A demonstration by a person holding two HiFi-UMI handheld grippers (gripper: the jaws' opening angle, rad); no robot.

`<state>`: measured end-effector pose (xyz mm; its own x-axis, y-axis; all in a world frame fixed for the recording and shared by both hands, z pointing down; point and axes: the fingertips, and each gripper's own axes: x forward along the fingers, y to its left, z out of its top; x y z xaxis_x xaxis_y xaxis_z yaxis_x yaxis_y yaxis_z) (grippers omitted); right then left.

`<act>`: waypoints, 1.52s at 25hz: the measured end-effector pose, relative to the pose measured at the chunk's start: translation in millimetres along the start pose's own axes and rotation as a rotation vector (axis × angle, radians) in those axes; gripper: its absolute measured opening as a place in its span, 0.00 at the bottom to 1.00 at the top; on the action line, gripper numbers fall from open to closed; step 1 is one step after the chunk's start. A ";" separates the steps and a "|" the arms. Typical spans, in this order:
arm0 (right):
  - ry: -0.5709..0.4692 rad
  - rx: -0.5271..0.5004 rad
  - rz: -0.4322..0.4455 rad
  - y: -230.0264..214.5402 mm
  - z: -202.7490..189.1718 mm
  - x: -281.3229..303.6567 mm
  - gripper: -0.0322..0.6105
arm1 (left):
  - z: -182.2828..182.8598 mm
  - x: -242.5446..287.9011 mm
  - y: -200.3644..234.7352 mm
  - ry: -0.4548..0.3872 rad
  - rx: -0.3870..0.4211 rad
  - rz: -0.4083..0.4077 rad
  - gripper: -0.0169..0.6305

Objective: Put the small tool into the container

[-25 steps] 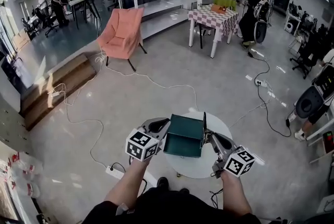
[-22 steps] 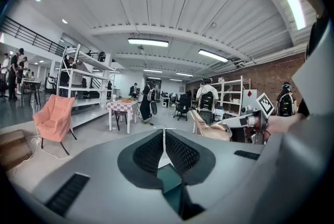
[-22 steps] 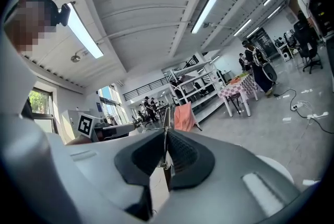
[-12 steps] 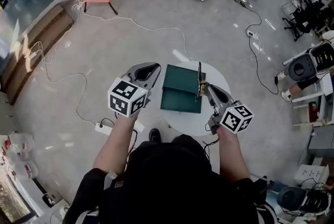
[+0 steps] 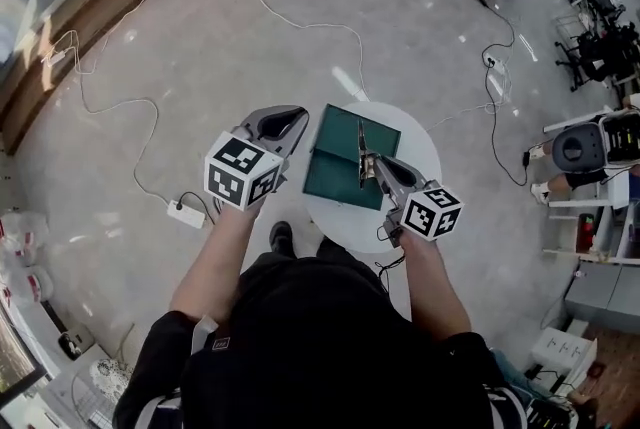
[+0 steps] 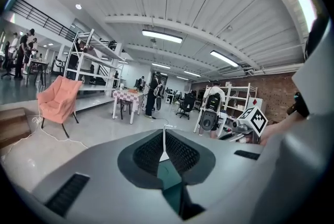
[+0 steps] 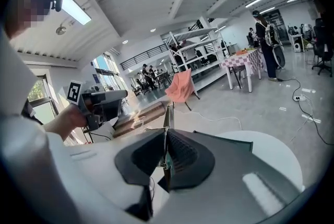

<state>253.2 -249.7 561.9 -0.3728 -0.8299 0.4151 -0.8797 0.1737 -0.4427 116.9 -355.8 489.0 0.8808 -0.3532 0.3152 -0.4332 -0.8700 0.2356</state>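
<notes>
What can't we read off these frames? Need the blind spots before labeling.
- small tool: its type and tip shape. It is too thin in the head view, and in the right gripper view the shut jaws of the right tool cover most of it.
- container: its contents. It is too small in the head view and only a green sliver below the left tool.
- Contact between small tool and container: the head view looks steeply down, so height is unreadable.

My L gripper is out front on the left, jaws pressed together w/ nothing between. R gripper is level w/ it on the right, jaws clamped on the small tool, which sticks out past the tips. Both forearms bare, reaching fwd.
</notes>
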 end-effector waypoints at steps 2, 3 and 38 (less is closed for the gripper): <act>0.049 -0.007 0.020 -3.6 -10.3 7.4 0.10 | -4.5 2.8 -0.6 0.012 -0.014 0.013 0.05; 0.071 -0.012 0.031 -5.7 -14.5 11.0 0.10 | -6.0 5.1 -1.3 0.018 -0.018 0.020 0.05; 0.694 -0.519 0.095 -67.8 -192.4 95.7 0.10 | -77.3 -28.7 15.7 0.111 -0.172 0.240 0.05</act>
<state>220.4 -238.9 784.6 -0.3983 -0.3189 0.8600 -0.7962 0.5857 -0.1515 70.1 -332.7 554.8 0.7273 -0.4933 0.4773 -0.6605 -0.6919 0.2914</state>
